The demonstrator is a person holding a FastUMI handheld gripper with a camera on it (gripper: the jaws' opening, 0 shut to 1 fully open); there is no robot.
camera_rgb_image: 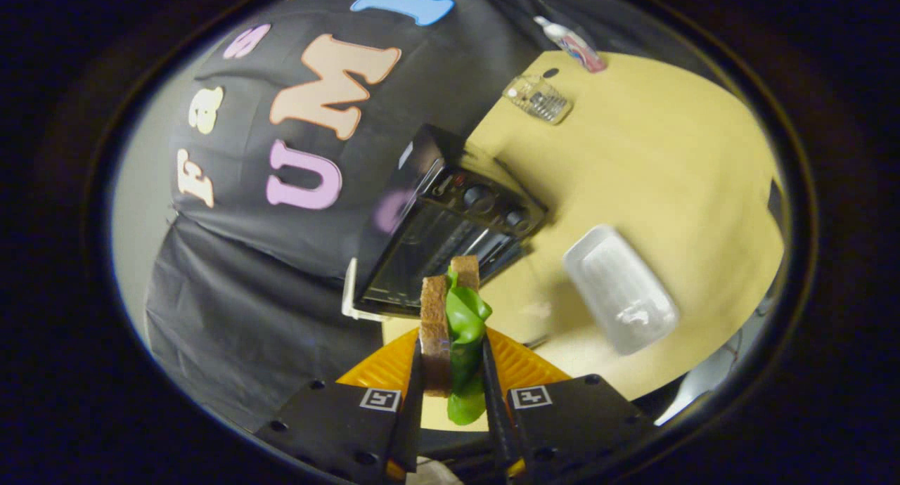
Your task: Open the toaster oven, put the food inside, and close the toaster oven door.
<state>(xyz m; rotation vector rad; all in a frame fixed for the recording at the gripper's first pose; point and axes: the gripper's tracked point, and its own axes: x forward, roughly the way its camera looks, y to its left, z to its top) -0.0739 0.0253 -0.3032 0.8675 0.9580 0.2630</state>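
- Between the gripper's [453,372] two fingers sits a sandwich of brown bread slices with a green lettuce leaf [450,330], held edge-on; both fingers press against its sides, so the gripper is clamped on it.
- The lettuce bulges out on one side of the bread and hangs a little below the grip.
- Just beyond the sandwich stands a black toaster oven with round knobs [450,225] on a pale yellow wooden table [633,162], its back against the booth's black cloth wall [281,260].
- The oven's door [415,260] lies open, and the wire rack inside shows through the opening.
- A white edge of some object [349,295] shows next to the oven's door; what it is cannot be told.
- Beside the oven, apart from it, lies a white oblong plastic tray [619,288].
- Farther across the table rest a clear plastic container [538,98] and, near the far edge, a small tube with pink markings [573,43].
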